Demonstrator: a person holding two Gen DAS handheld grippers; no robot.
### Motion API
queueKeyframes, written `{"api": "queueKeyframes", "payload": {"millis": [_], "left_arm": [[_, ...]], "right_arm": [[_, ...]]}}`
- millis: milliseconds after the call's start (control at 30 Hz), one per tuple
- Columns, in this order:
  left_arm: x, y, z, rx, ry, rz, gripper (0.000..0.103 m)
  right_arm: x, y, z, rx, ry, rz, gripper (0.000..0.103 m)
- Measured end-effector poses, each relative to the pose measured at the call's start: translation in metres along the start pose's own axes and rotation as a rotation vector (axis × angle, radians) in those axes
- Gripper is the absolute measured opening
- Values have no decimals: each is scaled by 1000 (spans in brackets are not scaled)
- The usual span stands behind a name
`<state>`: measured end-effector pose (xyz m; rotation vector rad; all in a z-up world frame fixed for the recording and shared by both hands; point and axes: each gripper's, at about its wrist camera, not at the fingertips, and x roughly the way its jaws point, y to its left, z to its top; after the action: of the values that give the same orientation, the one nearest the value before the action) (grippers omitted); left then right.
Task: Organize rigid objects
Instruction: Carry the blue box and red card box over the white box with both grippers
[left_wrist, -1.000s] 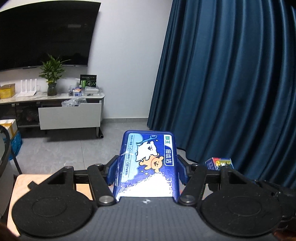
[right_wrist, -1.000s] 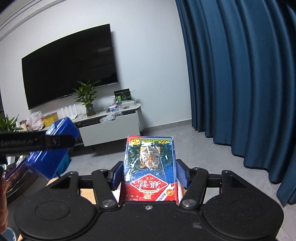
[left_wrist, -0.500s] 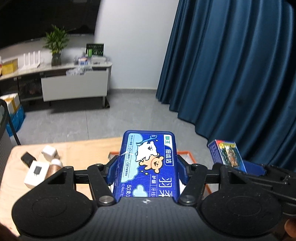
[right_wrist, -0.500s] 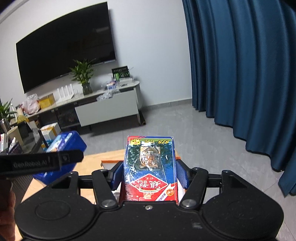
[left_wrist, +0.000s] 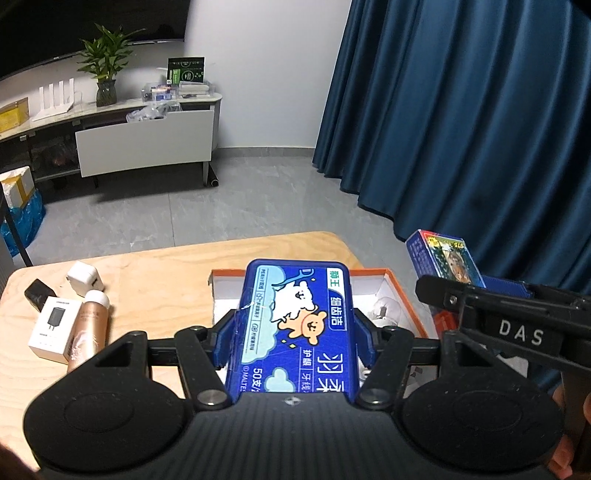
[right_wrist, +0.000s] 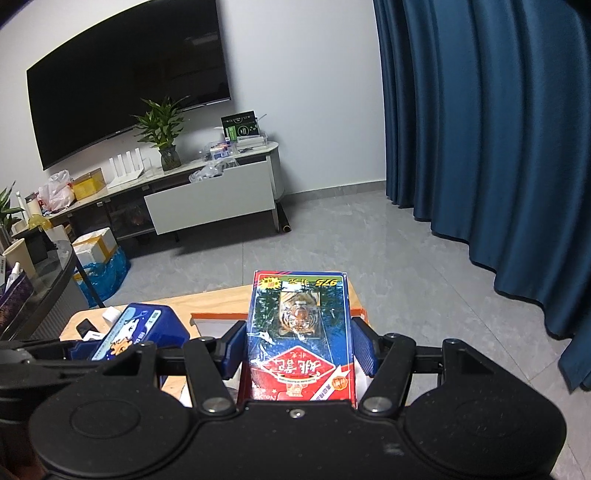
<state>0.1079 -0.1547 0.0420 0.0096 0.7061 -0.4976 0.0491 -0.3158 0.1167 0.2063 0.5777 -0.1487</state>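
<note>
You are holding two boxes up in the air, one in each gripper. Your left gripper (left_wrist: 295, 332) is squeezing the blue floss pick box (left_wrist: 295, 325) with the bear on it. Your right gripper (right_wrist: 299, 347) is squeezing the tiger card box (right_wrist: 301, 332). Both boxes are hanging just above the orange-rimmed tray (left_wrist: 402, 295) on the wooden table (left_wrist: 166, 273).

A second ago your cameras were looking at the wall and the TV. Now they are tipping down, and the table and tray are coming into view under the boxes. So you are bringing both boxes down toward the tray, and I think dropping them in is the next step.

Counting what is left on the table: one white charger box (left_wrist: 53, 328), one pink-gold bottle (left_wrist: 86, 328) lying beside it and touching it, one white plug cube (left_wrist: 85, 282), and one small black block (left_wrist: 38, 297). That is four things waiting. Something clear and shiny is already lying in the tray, but I cannot tell what it is.
</note>
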Motion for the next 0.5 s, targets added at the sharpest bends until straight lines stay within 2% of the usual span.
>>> {"api": "queueKeyframes", "payload": {"millis": [500], "left_arm": [[5, -6, -8, 10, 25, -4, 63]], "right_arm": [[13, 2, -1, 3, 15, 10, 72]]}}
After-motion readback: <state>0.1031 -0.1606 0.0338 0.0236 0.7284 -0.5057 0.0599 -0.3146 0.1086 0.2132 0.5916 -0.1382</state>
